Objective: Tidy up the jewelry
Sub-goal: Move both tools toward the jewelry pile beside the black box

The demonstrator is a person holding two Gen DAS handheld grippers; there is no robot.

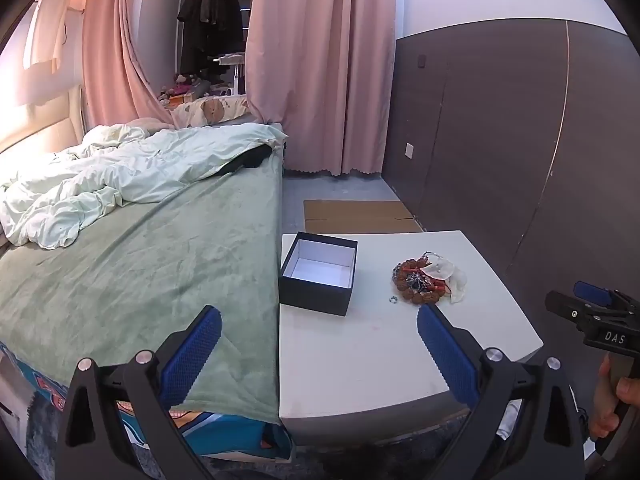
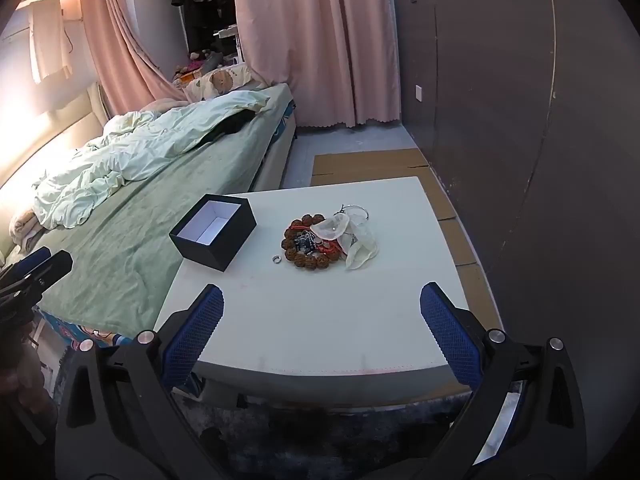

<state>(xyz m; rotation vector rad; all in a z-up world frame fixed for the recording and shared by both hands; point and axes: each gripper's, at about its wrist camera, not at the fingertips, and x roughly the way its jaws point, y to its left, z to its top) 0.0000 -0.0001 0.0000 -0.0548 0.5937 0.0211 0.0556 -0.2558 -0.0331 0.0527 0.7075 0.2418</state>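
Observation:
A small white table stands beside the bed. On it sits an open black box with a bare white inside. To its right lies a heap of jewelry: a brown bead bracelet with red cord, dark pieces, and clear plastic bags. A small silver ring lies apart, left of the heap. My left gripper and my right gripper both hover short of these things, open, with nothing between the blue pads.
A bed with a green blanket and a crumpled pale duvet borders the table's left side. Flattened cardboard lies on the floor beyond. A dark panelled wall runs along the right; pink curtains hang behind.

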